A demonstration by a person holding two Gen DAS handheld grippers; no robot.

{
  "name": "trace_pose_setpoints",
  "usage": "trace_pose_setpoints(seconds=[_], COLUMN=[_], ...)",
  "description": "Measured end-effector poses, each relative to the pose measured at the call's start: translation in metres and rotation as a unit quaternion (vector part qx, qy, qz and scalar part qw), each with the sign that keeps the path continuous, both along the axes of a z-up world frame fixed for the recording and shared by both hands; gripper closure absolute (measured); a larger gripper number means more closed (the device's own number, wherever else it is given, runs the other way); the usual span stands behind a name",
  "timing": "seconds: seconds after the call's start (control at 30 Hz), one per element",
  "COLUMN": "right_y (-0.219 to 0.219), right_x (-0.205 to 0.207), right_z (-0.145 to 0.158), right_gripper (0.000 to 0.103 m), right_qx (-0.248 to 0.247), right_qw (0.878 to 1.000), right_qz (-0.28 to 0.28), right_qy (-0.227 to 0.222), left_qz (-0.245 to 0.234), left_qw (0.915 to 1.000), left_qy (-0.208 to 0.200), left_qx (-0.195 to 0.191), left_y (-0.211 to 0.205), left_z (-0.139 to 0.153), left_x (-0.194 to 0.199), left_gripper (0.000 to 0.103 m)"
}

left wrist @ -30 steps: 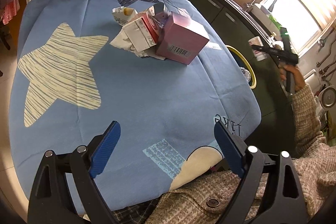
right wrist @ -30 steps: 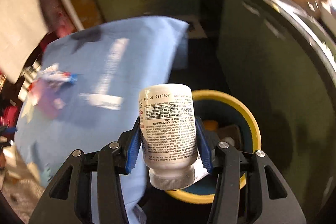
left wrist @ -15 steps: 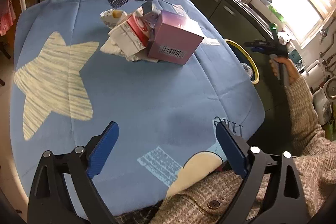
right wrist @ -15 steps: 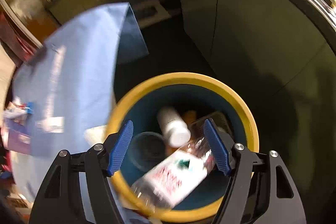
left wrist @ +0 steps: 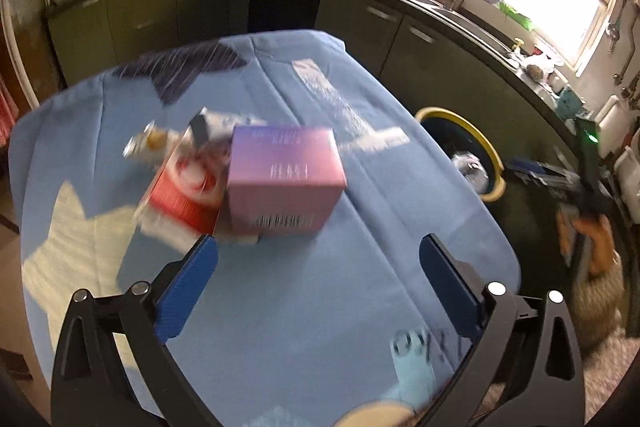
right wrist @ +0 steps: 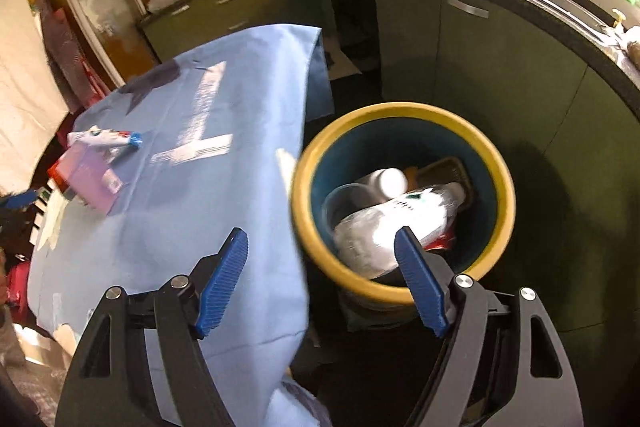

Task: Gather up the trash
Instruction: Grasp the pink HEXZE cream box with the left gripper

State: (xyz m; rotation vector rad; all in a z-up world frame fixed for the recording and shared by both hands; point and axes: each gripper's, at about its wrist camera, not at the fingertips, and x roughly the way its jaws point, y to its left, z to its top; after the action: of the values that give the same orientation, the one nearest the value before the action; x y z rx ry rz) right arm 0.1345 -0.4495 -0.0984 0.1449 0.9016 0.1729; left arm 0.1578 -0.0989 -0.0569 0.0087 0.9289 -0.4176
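Right gripper (right wrist: 320,279) gaped empty over the yellow-rimmed bin (right wrist: 404,295), bottles inside | left gripper (left wrist: 318,273) spread, nearing pink box (left wrist: 284,179) and cartons (left wrist: 180,191) mid-tabletop (left wrist: 320,307) | collection partly done

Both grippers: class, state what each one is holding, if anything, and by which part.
Nothing is held. The left gripper is open short of the pink box; the right gripper is open and empty by the yellow-rimmed bin.
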Motion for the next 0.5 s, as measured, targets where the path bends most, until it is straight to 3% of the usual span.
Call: trace_pose_setpoints(seconds=[0.2,0.5], right_y=[0.007,-0.007], right_x=[-0.01,-0.009], right_z=[-0.007,-0.026], right_gripper=[0.027,0.026], right_qx=[0.025,0.064], right_qw=[0.999,0.998], right_qz=[0.007,-0.007], right_qy=[-0.02,-0.011], left_qz=[0.025,0.028], left_qw=[0.9995,0.9989], left_qy=[-0.007,-0.007], left_qx=[0.017,0.038], left_y=[-0.008,-0.027], left_z=[-0.015,-0.027], left_x=[0.026,0.042], left_gripper=[0.007,0.007])
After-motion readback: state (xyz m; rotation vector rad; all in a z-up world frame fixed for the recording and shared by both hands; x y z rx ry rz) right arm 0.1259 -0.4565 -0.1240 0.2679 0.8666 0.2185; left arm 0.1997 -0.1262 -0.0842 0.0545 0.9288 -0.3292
